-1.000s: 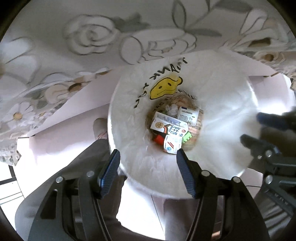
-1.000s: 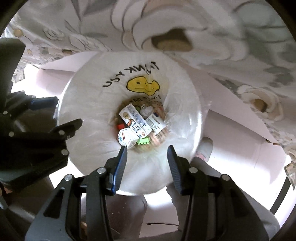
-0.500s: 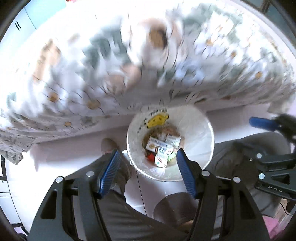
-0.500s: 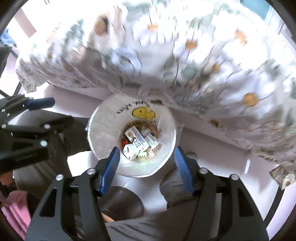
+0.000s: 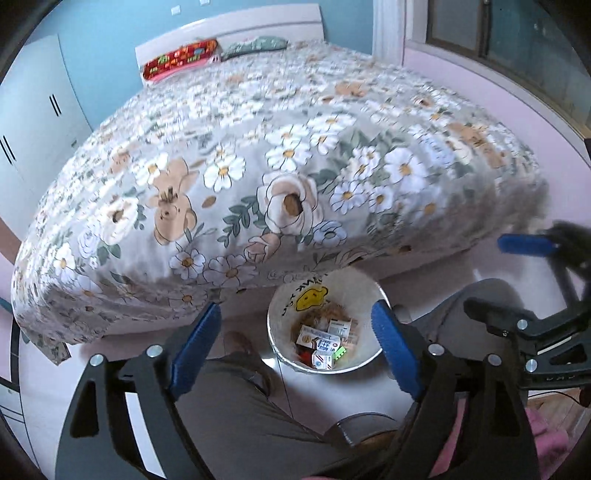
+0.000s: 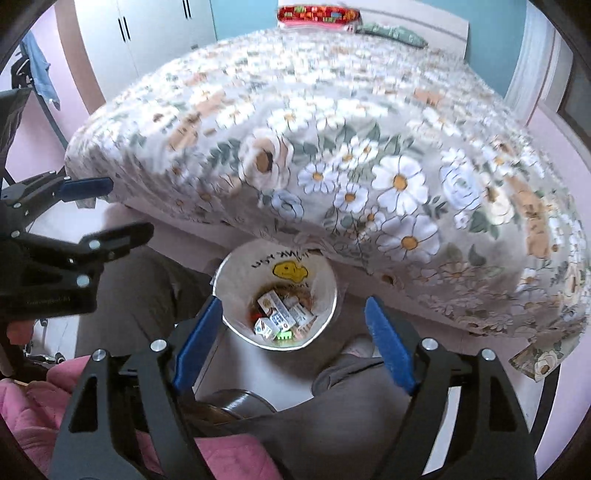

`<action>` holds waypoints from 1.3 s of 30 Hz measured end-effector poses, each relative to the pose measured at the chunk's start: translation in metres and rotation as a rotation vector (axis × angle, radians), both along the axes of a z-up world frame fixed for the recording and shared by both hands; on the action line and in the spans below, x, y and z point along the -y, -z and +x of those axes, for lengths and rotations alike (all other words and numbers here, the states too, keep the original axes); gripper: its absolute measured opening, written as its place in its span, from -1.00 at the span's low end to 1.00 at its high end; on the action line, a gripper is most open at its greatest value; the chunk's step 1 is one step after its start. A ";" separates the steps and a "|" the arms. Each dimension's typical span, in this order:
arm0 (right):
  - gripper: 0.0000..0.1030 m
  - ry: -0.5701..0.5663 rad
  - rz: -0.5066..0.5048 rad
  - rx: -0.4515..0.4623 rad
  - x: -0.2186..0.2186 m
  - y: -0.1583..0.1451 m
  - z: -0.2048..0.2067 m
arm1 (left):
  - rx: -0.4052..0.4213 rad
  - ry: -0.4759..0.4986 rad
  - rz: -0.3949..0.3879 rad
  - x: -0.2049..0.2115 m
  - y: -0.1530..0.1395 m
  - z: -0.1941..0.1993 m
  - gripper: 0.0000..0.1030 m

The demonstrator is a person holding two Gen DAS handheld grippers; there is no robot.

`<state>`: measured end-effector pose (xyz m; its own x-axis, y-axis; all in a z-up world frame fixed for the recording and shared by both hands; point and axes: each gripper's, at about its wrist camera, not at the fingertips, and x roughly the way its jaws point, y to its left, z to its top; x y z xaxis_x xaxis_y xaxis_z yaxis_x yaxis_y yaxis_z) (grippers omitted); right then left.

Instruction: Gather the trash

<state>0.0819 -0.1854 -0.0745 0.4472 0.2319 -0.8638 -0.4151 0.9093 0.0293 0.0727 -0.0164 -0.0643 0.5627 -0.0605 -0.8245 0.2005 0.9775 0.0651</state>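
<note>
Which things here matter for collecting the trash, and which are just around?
For the job: trash bin, cartons and scraps in it, left gripper, right gripper, both open and empty.

Just around: floral bed, red pillow, wardrobe, pink cloth.

Bin (image 5: 364,295) mouth open; bed (image 5: 258,177) edge overhangs rim.

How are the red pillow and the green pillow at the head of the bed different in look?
The red pillow is bright, with a busy many-coloured print; the green pillow is dull grey-green with a faint pattern. The red pillow looks longer than the green pillow. In the left view the red one lies to the left. Both lie against the white headboard.
</note>
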 end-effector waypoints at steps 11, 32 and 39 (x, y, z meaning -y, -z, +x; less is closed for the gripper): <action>0.55 0.167 -0.014 0.267 0.002 -0.039 -0.049 | 0.138 0.003 0.057 0.013 -0.031 -0.044 0.75; 0.64 0.287 0.056 0.359 0.016 -0.062 -0.091 | 0.202 0.000 0.035 0.020 -0.052 -0.073 0.81; 0.64 0.288 0.055 0.354 0.015 -0.063 -0.091 | 0.204 -0.007 0.029 0.019 -0.055 -0.073 0.81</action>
<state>-0.0088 -0.2008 -0.0114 0.7658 0.0960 -0.6359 -0.1388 0.9902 -0.0177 0.0001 -0.0354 -0.0094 0.7187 -0.0341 -0.6945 0.1732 0.9761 0.1314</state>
